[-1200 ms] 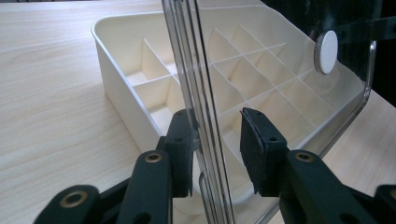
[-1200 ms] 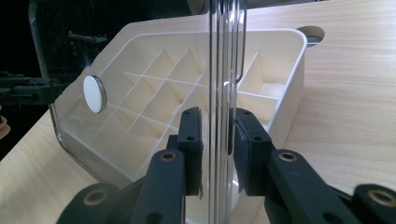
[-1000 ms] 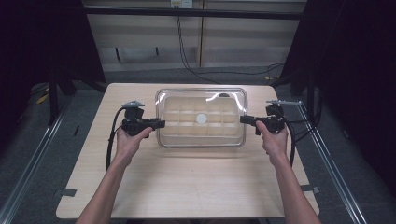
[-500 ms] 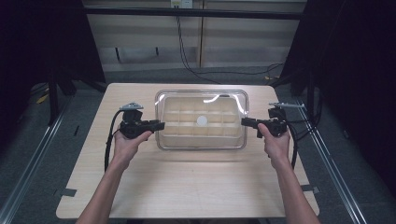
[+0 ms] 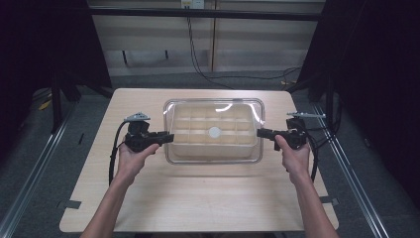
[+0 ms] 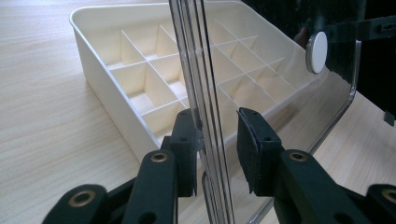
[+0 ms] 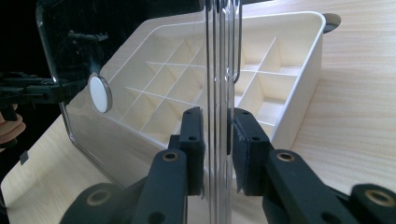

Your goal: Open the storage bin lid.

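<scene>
A clear plastic lid (image 5: 213,106) with a white round disc (image 5: 215,132) at its centre lies over a cream compartment tray (image 5: 198,145) mid-table. My left gripper (image 5: 171,136) reaches in at the lid's left edge. In the left gripper view the lid's rim (image 6: 205,116) stands between the jaws of that gripper (image 6: 217,135), touching one pad, with a small gap at the other. My right gripper (image 5: 259,132) is at the lid's right edge. In the right gripper view its pads (image 7: 218,135) press the rim (image 7: 219,93) from both sides. Empty tray cells (image 7: 261,88) show beside the lid.
The wooden table (image 5: 198,198) has bare room in front of the tray and at both sides. Metal rails (image 5: 34,168) run along the floor left and right of the table. Cables trail from both grippers toward the table's edges.
The lid and both grippers have shifted slightly toward the person's side, as if a little lower. The hands are otherwise in the same places at the lid's two ends.
</scene>
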A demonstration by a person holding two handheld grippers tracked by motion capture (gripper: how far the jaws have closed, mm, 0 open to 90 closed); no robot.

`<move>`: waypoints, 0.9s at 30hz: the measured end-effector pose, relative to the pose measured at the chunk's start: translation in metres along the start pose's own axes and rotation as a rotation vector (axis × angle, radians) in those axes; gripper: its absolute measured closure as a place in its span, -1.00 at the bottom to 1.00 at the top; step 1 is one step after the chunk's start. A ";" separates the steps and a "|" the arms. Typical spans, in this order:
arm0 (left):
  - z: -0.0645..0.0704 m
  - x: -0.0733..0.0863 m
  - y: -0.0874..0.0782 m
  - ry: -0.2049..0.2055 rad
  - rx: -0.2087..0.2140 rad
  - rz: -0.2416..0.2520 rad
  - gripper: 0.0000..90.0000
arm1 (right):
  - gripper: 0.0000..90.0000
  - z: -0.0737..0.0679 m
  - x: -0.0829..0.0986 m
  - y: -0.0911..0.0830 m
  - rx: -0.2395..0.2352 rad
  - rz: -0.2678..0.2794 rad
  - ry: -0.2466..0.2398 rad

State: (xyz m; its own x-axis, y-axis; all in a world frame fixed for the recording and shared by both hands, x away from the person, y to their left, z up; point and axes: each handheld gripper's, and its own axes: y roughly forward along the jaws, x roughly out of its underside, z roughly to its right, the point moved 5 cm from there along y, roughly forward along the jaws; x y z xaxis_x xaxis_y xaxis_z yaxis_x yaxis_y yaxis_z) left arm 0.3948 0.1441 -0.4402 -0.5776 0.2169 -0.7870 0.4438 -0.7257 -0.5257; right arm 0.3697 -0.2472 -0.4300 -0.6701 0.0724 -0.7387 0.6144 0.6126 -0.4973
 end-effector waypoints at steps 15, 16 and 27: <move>0.005 0.011 -0.009 0.007 -0.008 -0.019 0.52 | 0.68 -0.006 0.014 -0.001 -0.010 -0.019 0.010; 0.006 0.012 -0.009 0.006 -0.008 -0.023 0.52 | 0.68 -0.006 0.014 -0.001 -0.010 -0.019 0.010; 0.012 0.019 -0.018 0.010 -0.005 -0.034 0.53 | 0.68 -0.015 0.015 -0.007 -0.017 -0.017 -0.008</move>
State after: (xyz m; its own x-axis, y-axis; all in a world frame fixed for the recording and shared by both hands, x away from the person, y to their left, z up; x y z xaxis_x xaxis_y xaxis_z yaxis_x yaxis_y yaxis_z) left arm 0.3673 0.1532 -0.4417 -0.5858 0.2482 -0.7715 0.4271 -0.7145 -0.5541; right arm 0.3491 -0.2392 -0.4306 -0.6772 0.0553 -0.7338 0.5956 0.6267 -0.5025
